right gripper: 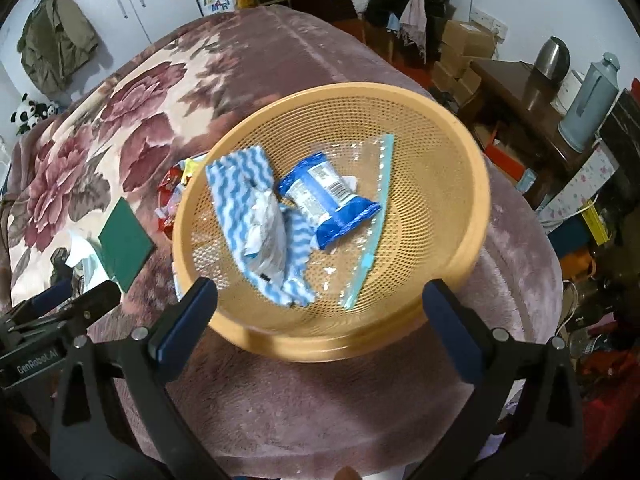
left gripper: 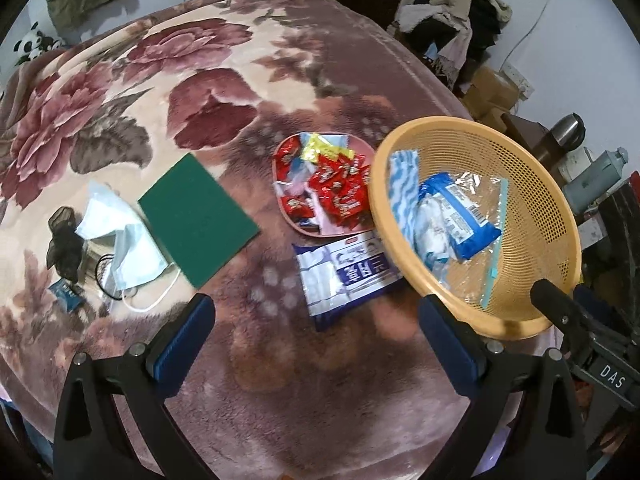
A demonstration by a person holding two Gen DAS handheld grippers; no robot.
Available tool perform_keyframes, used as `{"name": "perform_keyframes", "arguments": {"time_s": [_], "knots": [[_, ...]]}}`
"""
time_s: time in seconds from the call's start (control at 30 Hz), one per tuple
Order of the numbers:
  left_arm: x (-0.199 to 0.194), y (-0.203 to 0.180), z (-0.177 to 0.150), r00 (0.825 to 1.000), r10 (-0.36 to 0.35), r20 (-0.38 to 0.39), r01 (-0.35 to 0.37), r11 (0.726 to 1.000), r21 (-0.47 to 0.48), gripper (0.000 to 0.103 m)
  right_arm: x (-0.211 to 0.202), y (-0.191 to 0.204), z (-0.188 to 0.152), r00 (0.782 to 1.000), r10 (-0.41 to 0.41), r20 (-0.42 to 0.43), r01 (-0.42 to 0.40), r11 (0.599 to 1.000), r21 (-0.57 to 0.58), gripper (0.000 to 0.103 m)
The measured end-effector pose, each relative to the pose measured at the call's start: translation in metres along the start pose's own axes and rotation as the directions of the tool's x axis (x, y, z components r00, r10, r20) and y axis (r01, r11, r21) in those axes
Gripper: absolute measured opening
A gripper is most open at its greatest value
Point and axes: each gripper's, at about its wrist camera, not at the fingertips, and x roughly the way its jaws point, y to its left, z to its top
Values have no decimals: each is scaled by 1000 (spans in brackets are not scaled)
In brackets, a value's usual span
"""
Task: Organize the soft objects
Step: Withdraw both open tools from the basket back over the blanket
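Now the round orange perforated plastic basket [right gripper: 452,200] sits on the floral plush blanket [left gripper: 168,92], holding a blue-and-white wavy cloth [right gripper: 240,176], a blue wrapped packet [right gripper: 328,200] and a clear zip bag [right gripper: 368,160]. Left of the basket lie a pink plate of red sachets [left gripper: 320,184], a green scouring pad [left gripper: 196,216] and pale blue face masks [left gripper: 124,236]. Both the left hand-held gripper [left gripper: 316,332] and right hand-held gripper [right gripper: 320,316] are spread wide, holding nothing

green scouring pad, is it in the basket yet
No, the green scouring pad lies flat on the blanket, left of the basket.
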Motion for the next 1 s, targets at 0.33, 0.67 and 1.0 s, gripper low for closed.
{"name": "perform_keyframes", "arguments": {"time_s": [0.33,0.67,1.0], "knots": [[-7,37,-10,1000,13,-3,-13,999,-48,102,0,42,-9,1000,24,-13,-25,997,-71,103],[-7,84,-20,1000,26,-16,-28,993,-110,102,7,79,-17,999,28,-32,-31,992,-122,103],[-7,122,-30,998,43,-35,-48,984,-170,102,16,111,-25,998,32,-58,-42,984,-172,103]]}}
